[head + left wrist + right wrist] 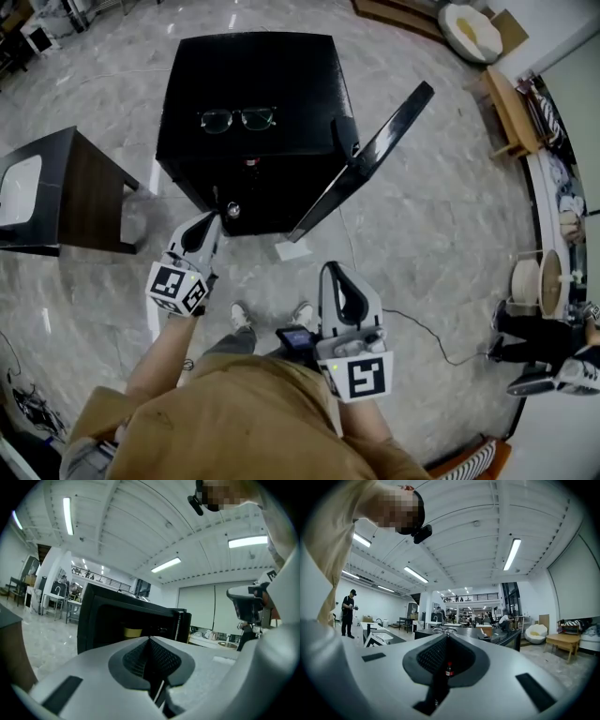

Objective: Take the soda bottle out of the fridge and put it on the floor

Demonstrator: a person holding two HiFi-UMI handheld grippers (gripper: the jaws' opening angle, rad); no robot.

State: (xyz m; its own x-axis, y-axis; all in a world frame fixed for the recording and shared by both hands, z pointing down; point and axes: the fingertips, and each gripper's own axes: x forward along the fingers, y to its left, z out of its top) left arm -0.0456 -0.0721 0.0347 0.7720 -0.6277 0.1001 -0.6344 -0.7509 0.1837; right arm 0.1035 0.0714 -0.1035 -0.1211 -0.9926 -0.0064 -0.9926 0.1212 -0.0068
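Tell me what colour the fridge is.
The fridge is black; the head view shows it best.

In the head view the fridge [281, 75] shows only its top and its inside is hidden. In the right gripper view the bottle [449, 670] is tiny. The yellow thing [132, 632] inside the fridge is too dim to name.

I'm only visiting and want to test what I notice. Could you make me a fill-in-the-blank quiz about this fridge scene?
1. A pair of ____ lies on top of the black fridge.
2. The fridge door stands ____.
3. The left gripper and the right gripper both have their jaws ____, with nothing held.
Missing words: glasses; open; shut.
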